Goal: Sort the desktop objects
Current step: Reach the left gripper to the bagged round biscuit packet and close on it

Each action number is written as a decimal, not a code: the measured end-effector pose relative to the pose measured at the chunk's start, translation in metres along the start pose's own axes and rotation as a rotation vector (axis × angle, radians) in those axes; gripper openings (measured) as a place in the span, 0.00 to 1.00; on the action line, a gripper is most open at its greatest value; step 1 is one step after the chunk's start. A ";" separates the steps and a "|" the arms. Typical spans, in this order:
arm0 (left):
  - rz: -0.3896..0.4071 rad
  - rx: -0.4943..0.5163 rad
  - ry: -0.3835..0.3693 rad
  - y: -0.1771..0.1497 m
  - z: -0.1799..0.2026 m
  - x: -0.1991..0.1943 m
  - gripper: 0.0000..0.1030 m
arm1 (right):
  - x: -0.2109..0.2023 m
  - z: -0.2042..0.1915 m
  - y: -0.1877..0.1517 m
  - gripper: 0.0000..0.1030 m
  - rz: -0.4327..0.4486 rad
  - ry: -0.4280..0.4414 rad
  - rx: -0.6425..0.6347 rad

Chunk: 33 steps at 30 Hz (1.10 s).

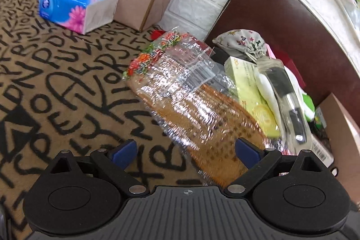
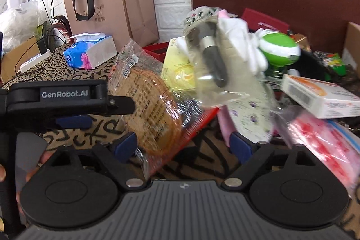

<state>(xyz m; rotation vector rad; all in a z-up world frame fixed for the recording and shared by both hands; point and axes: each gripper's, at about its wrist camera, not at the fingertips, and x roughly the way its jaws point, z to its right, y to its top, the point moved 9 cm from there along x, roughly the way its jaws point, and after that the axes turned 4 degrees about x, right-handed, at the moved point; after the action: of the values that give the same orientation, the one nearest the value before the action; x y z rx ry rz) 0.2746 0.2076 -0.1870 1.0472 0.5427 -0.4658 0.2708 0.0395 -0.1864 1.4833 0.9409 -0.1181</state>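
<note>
Both grippers stood with jaws wide and empty: the left gripper (image 1: pixel 185 150) and the right gripper (image 2: pixel 184 145) angled down at the insole packet (image 1: pixel 191 105). It leaned on the cluttered pile, near both. Judged risk: slippery film could slide, toppling the green box (image 1: pixel 243 78) behind.

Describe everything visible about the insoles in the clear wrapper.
The insoles are tan, woven-looking with a dotted pattern, sealed in a crinkly clear wrapper that has a floral printed header and a barcode sticker. The pack leans tilted against the clutter pile, its lower end toward the lettered cloth. A yellow-green box sits right behind it. In the left view it lies between the open fingers of the left hand-held gripper; whether they touch it is unclear.
</note>
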 end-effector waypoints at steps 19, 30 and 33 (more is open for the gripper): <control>-0.096 -0.037 -0.166 -0.027 0.045 -0.023 0.99 | -0.049 -0.021 -0.035 0.16 -0.048 0.145 0.013; -0.223 0.096 -0.188 -0.089 0.089 -0.033 0.97 | -0.125 -0.007 -0.088 0.15 -0.081 0.181 0.084; -0.214 0.138 -0.182 -0.097 0.098 -0.037 0.90 | -0.133 -0.003 -0.094 0.19 -0.079 0.179 0.092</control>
<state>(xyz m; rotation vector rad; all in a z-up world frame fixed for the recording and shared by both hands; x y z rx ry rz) 0.2073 0.0819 -0.1908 1.0704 0.4670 -0.7889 0.1258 -0.0346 -0.1809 1.5604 1.1519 -0.0879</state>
